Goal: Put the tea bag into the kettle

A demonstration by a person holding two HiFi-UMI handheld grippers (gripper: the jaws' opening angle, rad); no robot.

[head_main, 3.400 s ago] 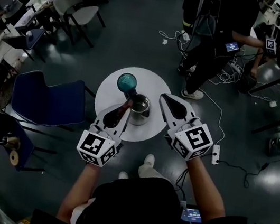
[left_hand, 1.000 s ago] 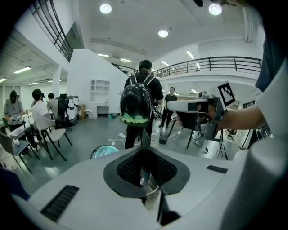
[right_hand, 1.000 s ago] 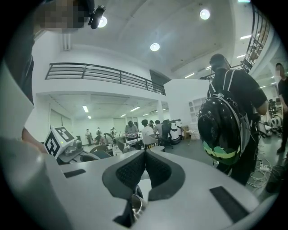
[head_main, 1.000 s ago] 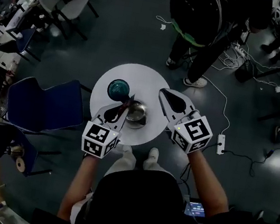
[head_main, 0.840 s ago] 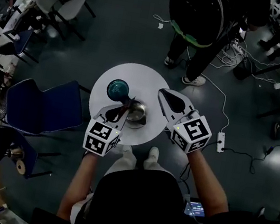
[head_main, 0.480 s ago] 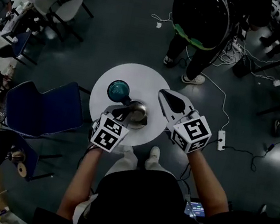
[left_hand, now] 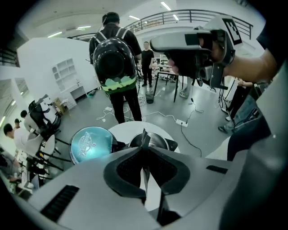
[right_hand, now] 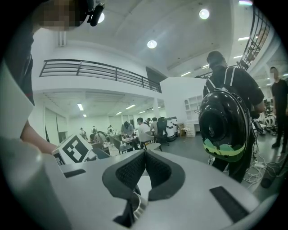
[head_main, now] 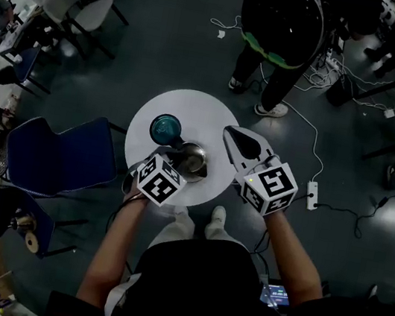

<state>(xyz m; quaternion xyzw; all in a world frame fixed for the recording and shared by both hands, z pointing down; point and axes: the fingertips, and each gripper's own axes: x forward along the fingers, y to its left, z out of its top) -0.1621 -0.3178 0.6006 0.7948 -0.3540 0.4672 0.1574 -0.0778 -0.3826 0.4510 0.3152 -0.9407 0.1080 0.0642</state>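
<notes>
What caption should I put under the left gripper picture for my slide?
Left gripper pinching the tea bag close to the open kettle, teal lid beside it on the white table.

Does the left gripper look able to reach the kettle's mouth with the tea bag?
Probably yes: the kettle stands open, its teal lid beside it, and the left gripper, jaws shut on the tea bag, points at the mouth with nothing between.

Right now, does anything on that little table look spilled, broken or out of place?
Nothing stands out. The table shows no spill. The kettle is open, its teal lid to one side, and the left gripper pinches a tea bag close to it.
</notes>
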